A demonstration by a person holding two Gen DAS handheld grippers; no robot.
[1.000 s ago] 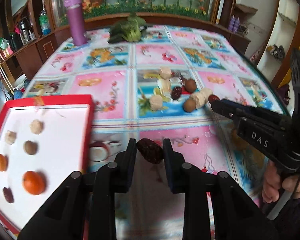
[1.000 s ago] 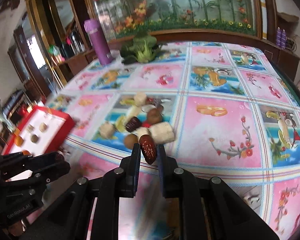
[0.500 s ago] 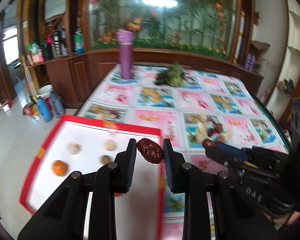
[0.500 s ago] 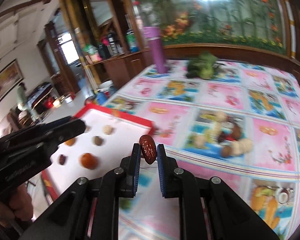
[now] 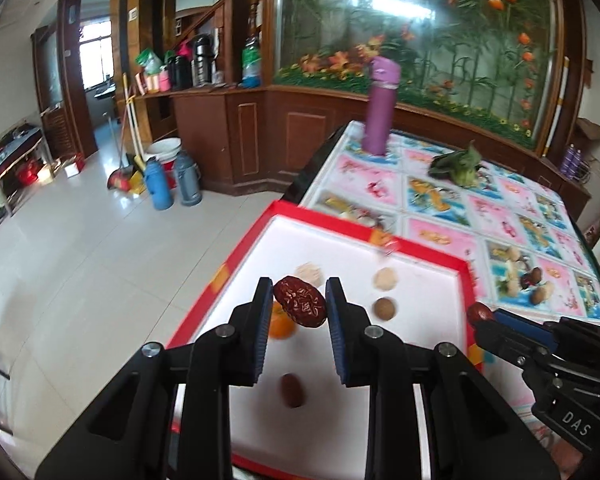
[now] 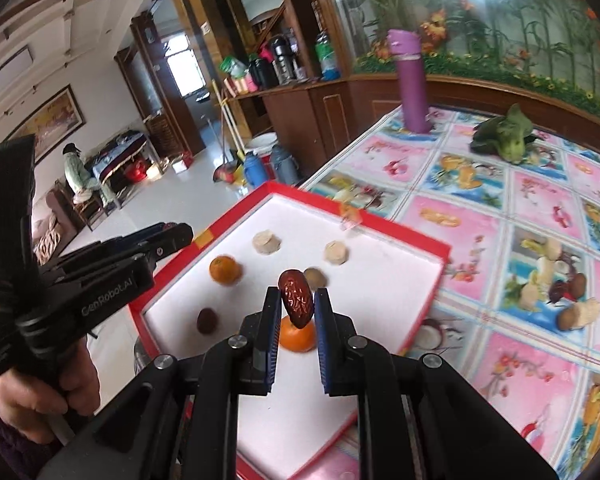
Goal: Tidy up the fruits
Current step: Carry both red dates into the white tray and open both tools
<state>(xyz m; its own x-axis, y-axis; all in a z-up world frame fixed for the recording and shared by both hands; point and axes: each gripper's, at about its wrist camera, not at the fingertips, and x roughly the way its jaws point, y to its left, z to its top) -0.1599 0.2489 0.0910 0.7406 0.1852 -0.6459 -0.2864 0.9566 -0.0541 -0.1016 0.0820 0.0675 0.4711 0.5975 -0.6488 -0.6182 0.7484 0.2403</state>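
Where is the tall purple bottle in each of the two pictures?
Left wrist view: the purple bottle stands upright at the far corner of the table, upper middle-right, beyond the red tray.
Right wrist view: the same bottle stands upper right of centre, again beyond the tray.
Shared landmark: the green leafy vegetable lies on the table to the bottle's right in both.

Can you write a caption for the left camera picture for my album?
Left gripper holds a wrinkly red date over the red tray.
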